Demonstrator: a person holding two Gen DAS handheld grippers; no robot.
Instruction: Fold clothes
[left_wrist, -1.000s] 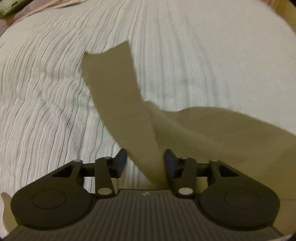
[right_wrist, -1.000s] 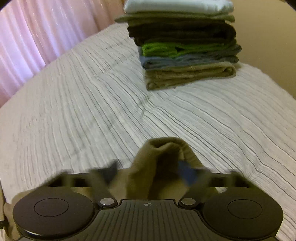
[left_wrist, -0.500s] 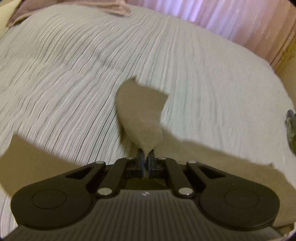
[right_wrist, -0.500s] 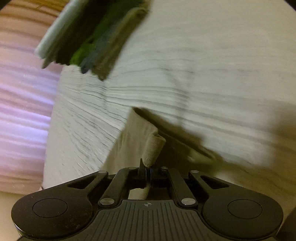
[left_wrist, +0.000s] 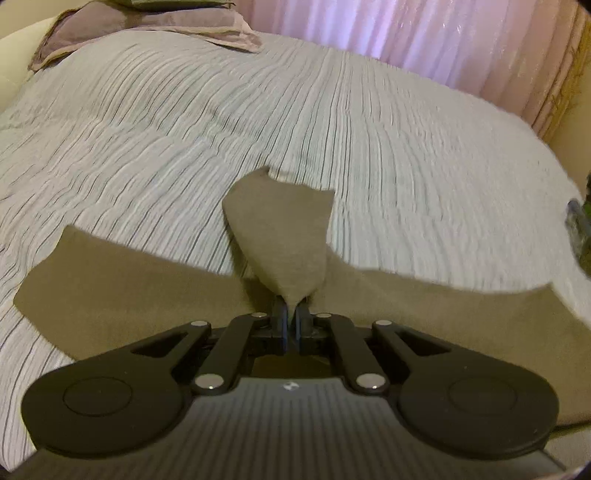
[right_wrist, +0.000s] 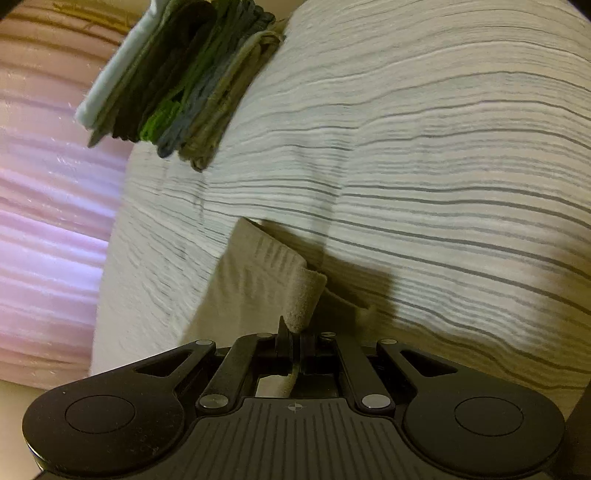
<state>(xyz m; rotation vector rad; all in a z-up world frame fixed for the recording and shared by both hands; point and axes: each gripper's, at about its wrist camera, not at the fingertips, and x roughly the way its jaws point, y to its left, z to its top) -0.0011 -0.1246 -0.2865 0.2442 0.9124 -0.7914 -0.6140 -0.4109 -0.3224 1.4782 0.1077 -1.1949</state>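
Left gripper (left_wrist: 291, 321) fingers are clamping down nearly closed, pinching a pointed corner of the olive-tan cloth (left_wrist: 280, 236); only a thin wedge of fabric is sitting between the pads. Right gripper (right_wrist: 293, 347) is doing the same: fingers squeezed together on a rolled edge of that cloth (right_wrist: 266, 277), a sliver of it running down between the pads. The rest of the cloth is spreading below the left gripper across the striped bedspread (left_wrist: 369, 129), partly lifted, partly dragging, I think. Risks: both grips are biting very little material, so a quick pull is likely slipping a corner out; uneven height between the two hands is probably skewing the fold line; the trailing part may be bunching on the bedspread. The right gripper view is tilted, and the stack of folded clothes (right_wrist: 177, 77) is sitting close ahead, so a wide swing may be knocking it. Pink curtain (left_wrist: 424, 40) is hanging behind the bed.
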